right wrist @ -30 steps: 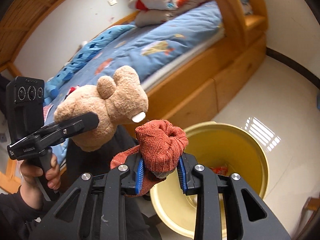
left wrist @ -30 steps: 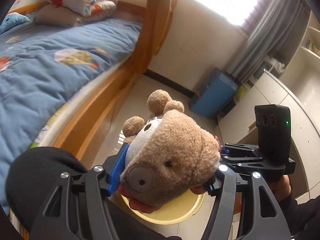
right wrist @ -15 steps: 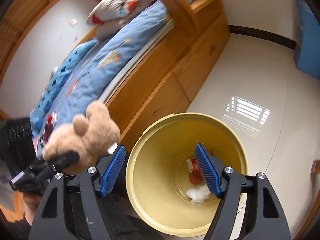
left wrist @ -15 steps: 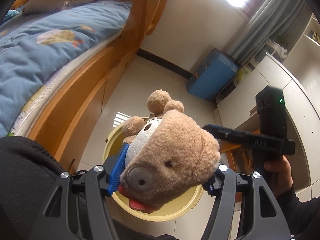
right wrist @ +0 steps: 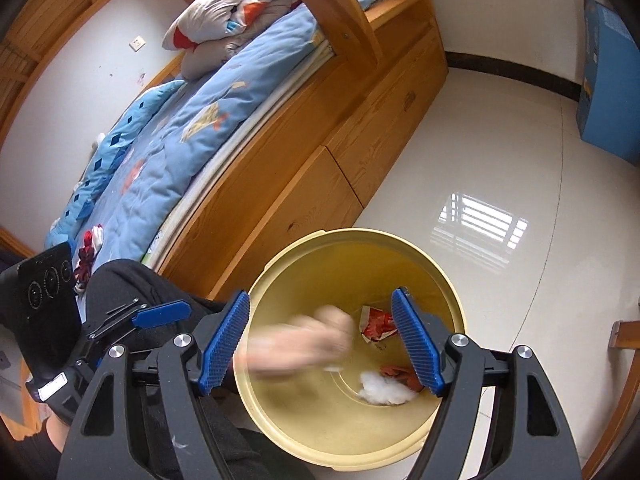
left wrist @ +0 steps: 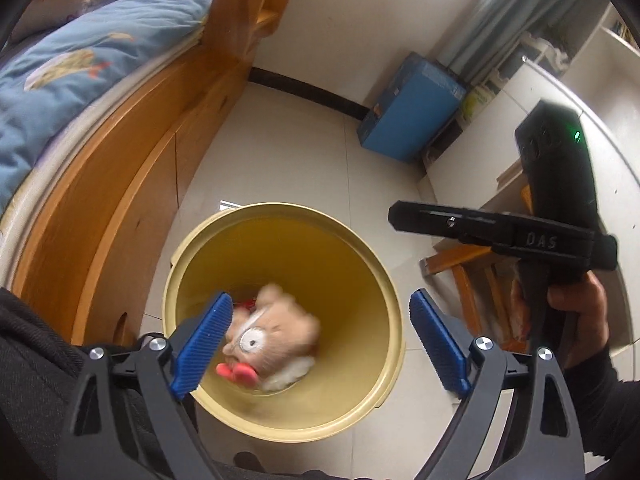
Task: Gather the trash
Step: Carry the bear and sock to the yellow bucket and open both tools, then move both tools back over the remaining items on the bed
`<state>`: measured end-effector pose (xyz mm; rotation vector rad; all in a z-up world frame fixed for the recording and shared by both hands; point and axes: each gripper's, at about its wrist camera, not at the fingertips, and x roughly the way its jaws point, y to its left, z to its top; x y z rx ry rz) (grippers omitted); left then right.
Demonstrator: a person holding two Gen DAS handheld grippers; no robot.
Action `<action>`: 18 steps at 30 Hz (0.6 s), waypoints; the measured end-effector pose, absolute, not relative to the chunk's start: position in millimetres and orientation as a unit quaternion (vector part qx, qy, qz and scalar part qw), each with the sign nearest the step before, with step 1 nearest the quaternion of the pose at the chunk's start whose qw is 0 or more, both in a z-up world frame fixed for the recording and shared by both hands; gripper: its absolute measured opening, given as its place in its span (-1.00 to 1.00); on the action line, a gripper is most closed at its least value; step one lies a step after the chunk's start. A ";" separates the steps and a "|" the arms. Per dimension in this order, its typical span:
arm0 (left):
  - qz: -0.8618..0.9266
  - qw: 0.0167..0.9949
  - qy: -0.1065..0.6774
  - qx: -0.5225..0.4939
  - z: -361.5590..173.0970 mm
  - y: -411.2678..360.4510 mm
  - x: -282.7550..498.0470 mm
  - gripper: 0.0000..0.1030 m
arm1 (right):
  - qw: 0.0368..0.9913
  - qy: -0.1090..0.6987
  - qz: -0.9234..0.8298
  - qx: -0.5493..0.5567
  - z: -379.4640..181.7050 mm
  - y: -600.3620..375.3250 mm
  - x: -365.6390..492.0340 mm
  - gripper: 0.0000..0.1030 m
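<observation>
Both grippers, left point(left wrist: 320, 344) and right point(right wrist: 322, 344), gape empty above the bin point(left wrist: 192, 264).

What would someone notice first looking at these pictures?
The yellow bucket on the floor beside the wooden bed, with a blurred teddy bear inside it between the open left gripper fingers. In the right wrist view, a red wrapper and white fluff lie at its bottom.

yellow bin point(left wrist: 384, 280) on tiled floor point(left wrist: 296, 152)
</observation>
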<state>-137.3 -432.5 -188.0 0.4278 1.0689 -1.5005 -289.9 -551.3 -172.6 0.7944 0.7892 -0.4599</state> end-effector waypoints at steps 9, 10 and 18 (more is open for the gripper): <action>-0.623 0.629 0.438 0.155 -163.9 -405.5 -113.3 0.77 | 0.833 0.386 -0.182 0.351 -163.3 -534.8 -263.3 0.38; -0.619 0.636 0.436 0.151 -161.0 -401.3 -109.1 0.77 | 0.835 0.387 -0.178 0.349 -161.9 -533.0 -259.9 0.38; -0.572 0.708 0.406 0.081 -113.0 -340.0 -57.8 0.84 | 0.863 0.371 -0.109 0.324 -132.7 -504.9 -216.6 0.39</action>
